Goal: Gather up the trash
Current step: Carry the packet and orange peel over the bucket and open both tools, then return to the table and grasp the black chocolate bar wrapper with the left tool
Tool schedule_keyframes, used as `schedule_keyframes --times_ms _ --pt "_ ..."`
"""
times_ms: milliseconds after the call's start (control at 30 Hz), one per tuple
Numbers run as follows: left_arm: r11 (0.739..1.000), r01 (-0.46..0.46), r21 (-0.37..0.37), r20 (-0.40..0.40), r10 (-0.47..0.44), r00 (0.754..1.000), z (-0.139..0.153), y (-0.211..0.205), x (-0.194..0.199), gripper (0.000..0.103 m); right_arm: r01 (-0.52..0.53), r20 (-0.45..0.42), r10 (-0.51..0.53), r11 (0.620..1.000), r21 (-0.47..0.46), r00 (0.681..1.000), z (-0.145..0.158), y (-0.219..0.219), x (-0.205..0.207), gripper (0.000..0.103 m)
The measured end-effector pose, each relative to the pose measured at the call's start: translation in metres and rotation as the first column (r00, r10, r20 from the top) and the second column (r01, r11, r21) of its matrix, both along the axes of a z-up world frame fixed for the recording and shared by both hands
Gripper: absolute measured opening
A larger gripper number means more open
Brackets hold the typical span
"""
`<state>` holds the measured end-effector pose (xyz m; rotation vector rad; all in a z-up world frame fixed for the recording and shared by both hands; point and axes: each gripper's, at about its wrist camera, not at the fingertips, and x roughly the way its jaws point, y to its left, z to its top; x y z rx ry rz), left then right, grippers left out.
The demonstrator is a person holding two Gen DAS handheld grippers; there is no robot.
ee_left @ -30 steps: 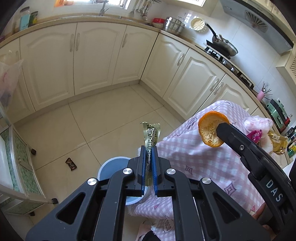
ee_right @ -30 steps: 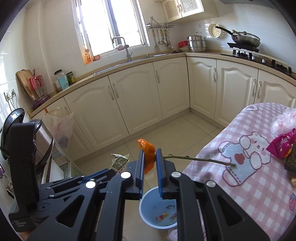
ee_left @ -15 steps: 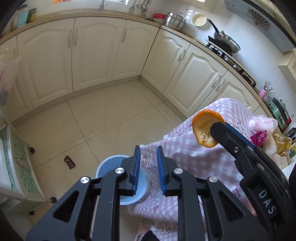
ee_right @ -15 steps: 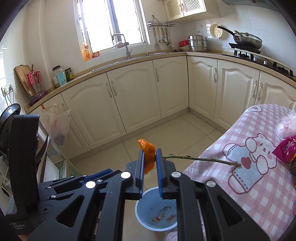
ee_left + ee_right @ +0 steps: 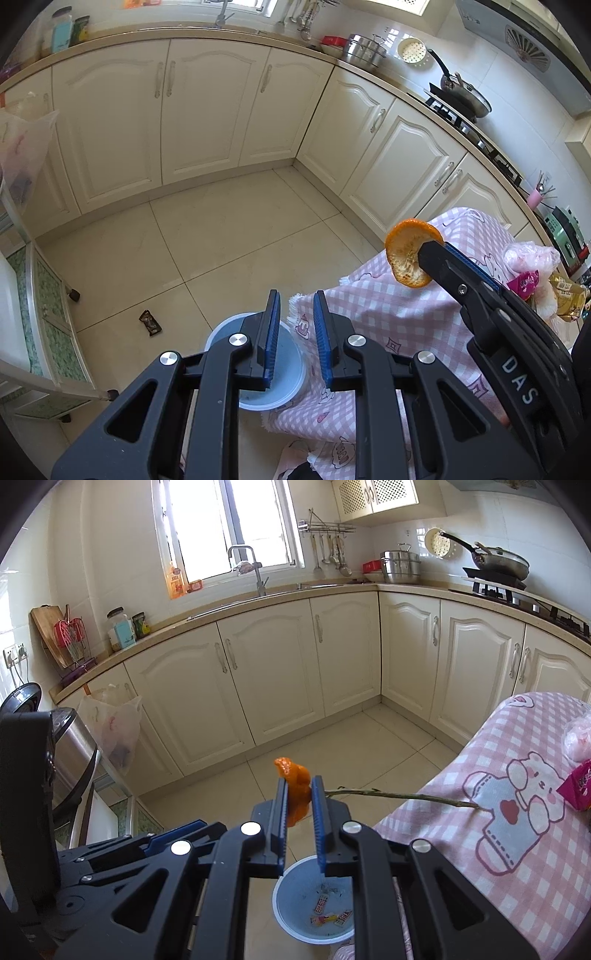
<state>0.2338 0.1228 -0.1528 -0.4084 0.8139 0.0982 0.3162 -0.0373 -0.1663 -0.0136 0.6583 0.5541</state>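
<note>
My left gripper [image 5: 294, 314] is open and empty above the blue bin [image 5: 284, 391] on the floor by the table. My right gripper [image 5: 300, 797] is shut on an orange peel [image 5: 297, 794], held above the same bin [image 5: 295, 901], which holds several small wrappers. In the left wrist view the peel [image 5: 404, 258] shows at the tip of the right gripper [image 5: 432, 245]. A thin green stem [image 5: 402, 796] lies over the table's edge.
A table with a pink checked cloth [image 5: 517, 849] stands at the right, with a pink packet [image 5: 522, 284] and a plastic bag [image 5: 532, 254] on it. A dark wrapper [image 5: 150, 322] lies on the floor tiles. Cream cabinets [image 5: 207, 110] ring the room.
My left gripper opened and the green-and-gold wrapper it held is gone from its jaws. Both grippers shifted a little; the right one still holds the peel.
</note>
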Motion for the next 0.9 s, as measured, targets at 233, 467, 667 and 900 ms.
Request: schedule_keyframes --times_ms 233,467,667,900 --pt "1.0 -0.014 -0.009 -0.001 0.014 1.0 0.0 0.006 -0.001 0.018 -0.001 0.019 0.001 1.0 0.004 1.0 0.0 0.009 0.007 0.016" --pt "1.0 -0.004 -0.003 0.006 0.004 1.0 0.006 0.001 -0.002 0.018 0.015 0.036 -0.015 1.0 -0.004 0.999 0.004 0.008 0.009 0.029" --pt "1.0 0.021 0.008 0.029 -0.021 0.999 0.02 -0.012 -0.005 0.018 0.041 0.056 -0.042 0.999 0.013 0.998 0.017 -0.007 0.0 0.029" --pt "0.995 0.094 0.03 0.072 -0.096 0.993 0.045 -0.051 -0.008 0.018 0.115 0.091 -0.119 0.992 0.044 0.989 0.04 -0.055 -0.018 0.029"
